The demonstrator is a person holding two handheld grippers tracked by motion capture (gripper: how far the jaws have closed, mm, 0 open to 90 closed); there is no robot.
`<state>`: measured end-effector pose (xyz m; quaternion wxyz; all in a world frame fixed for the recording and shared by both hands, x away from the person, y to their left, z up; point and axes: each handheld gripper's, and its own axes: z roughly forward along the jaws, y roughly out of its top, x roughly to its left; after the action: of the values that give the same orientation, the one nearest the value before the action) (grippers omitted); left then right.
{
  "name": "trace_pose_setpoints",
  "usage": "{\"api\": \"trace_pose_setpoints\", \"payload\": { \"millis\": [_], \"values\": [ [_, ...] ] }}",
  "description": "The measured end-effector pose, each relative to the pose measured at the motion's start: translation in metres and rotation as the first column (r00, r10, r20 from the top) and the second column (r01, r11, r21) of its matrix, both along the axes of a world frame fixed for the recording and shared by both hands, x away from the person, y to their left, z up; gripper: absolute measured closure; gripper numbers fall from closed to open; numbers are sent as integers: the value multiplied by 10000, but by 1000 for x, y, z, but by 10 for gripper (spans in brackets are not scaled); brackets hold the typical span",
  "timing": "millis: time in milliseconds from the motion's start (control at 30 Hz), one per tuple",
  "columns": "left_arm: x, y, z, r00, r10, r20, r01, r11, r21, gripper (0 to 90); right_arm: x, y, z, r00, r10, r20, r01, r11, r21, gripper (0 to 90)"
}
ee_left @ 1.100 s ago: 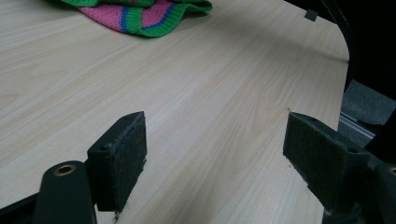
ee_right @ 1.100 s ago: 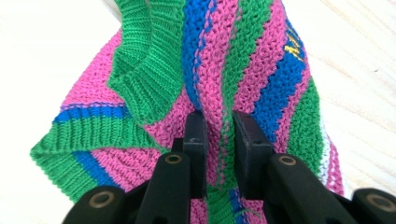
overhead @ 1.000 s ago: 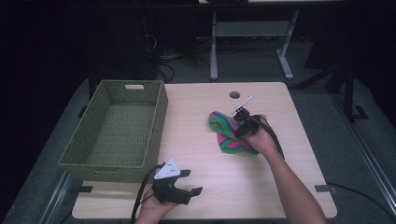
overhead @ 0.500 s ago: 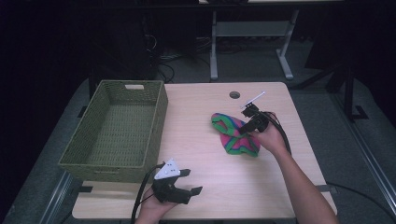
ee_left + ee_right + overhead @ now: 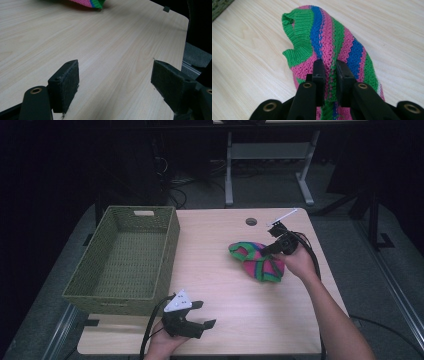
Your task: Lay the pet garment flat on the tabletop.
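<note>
One knitted cloth (image 5: 257, 261), striped green, pink and blue, lying on the right half of the wooden table (image 5: 225, 285). One green woven basket (image 5: 125, 260), standing on the table's left side, well apart from the cloth. Two hand-held grippers. Right gripper (image 5: 272, 249): jaws pinched nearly together on a raised ridge of the cloth; the right gripper view shows the knit (image 5: 332, 50) squeezed between the two black jaws, a detail too small to read in the high view. Left gripper (image 5: 197, 317): resting at the near table edge just in front of the basket, jaws spread wide with nothing between them; the left gripper view shows bare tabletop between its pads (image 5: 66, 85) and one corner of the cloth (image 5: 91, 3) at the top edge.
</note>
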<state>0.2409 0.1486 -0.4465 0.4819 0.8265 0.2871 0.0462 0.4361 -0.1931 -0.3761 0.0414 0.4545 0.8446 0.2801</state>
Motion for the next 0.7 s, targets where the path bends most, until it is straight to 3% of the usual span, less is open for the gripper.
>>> {"api": "trace_pose_setpoints", "payload": {
  "millis": [367, 700],
  "values": [
    [2, 2, -1, 9999, 55, -98, -56, 10000, -67, 223, -6, -14, 17, 10000, -61, 61, 56, 9960, 895, 793],
    [2, 2, 0, 10000, 20, -48, -21, 10000, -56, 223, -22, -8, 28, 9972, 579, 473, -625, 9929, 1015, 792]
  ]
}}
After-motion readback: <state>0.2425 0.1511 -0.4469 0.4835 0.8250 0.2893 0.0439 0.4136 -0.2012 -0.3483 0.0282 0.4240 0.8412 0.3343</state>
